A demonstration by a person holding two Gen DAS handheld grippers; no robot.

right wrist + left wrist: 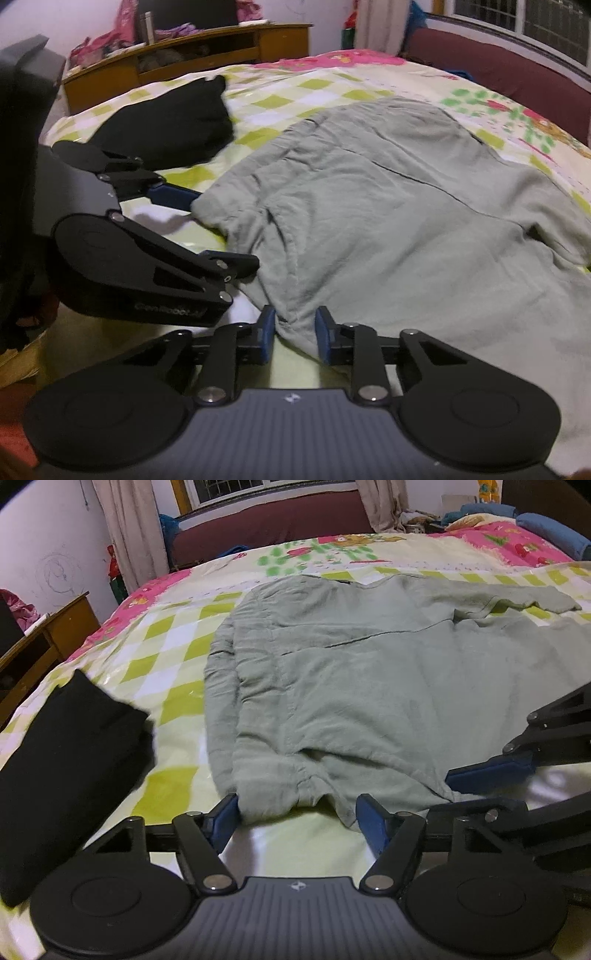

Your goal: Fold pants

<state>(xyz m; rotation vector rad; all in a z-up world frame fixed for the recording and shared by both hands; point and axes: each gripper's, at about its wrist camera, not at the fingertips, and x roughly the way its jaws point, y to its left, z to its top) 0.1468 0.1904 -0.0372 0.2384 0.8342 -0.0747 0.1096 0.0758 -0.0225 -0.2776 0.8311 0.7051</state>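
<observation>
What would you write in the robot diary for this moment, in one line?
step: grab waistband edge | left gripper: open, around edge of grey pants | right gripper: open, straddling same edge | black folded cloth: beside, on bed

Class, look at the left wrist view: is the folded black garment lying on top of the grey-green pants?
No: the black garment lies apart from the grey-green pants, with bare checked bedsheet between them.

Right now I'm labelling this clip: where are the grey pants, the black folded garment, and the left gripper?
grey pants (362,686): left wrist view, middle of the spread fabric.
black folded garment (66,768): left wrist view, its top face.
left gripper (297,818): left wrist view, midway between its blue fingertips.
</observation>
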